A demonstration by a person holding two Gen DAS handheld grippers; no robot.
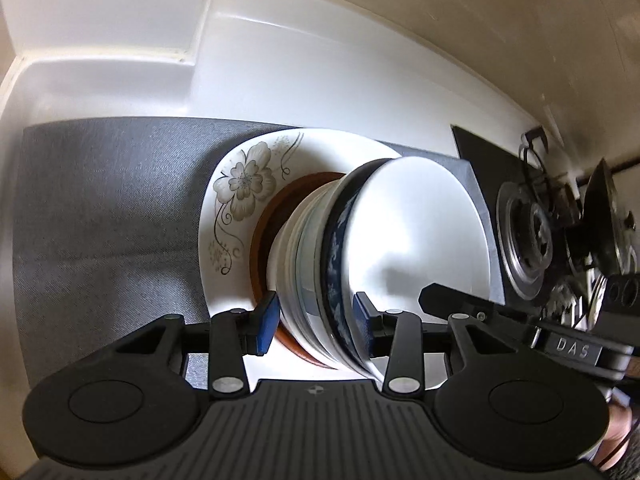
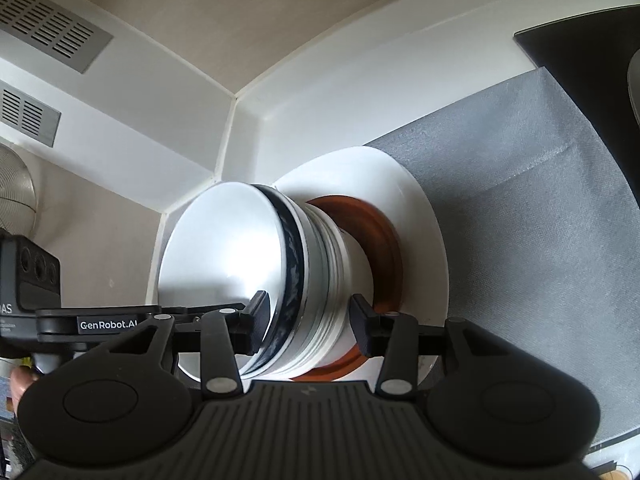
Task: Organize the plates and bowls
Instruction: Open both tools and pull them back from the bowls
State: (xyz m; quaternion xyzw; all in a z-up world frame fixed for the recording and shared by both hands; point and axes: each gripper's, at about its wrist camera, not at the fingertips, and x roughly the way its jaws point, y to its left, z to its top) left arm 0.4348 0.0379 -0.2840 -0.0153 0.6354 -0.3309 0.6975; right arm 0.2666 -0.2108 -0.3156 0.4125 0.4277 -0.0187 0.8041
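A stack of nested bowls [image 1: 316,256], white ones with a blue-patterned one on top, stands on a brown plate [image 1: 264,240] that lies on a large white plate with a grey flower [image 1: 240,184]. My left gripper [image 1: 316,320] straddles the stack's near side, its blue pads on either side of the bowls; contact is unclear. In the right wrist view my right gripper [image 2: 310,320] straddles the same bowl stack [image 2: 316,264] from the opposite side, over the brown plate [image 2: 384,248] and white plate [image 2: 420,216]. Each gripper's finger reaches into the other's view.
The plates rest on a grey mat [image 1: 104,208] on a white counter [image 1: 320,80] against a corner wall. A black gas hob with a burner [image 1: 524,240] lies right of the mat. Vents [image 2: 48,24] and a metal strainer [image 2: 16,184] show at left.
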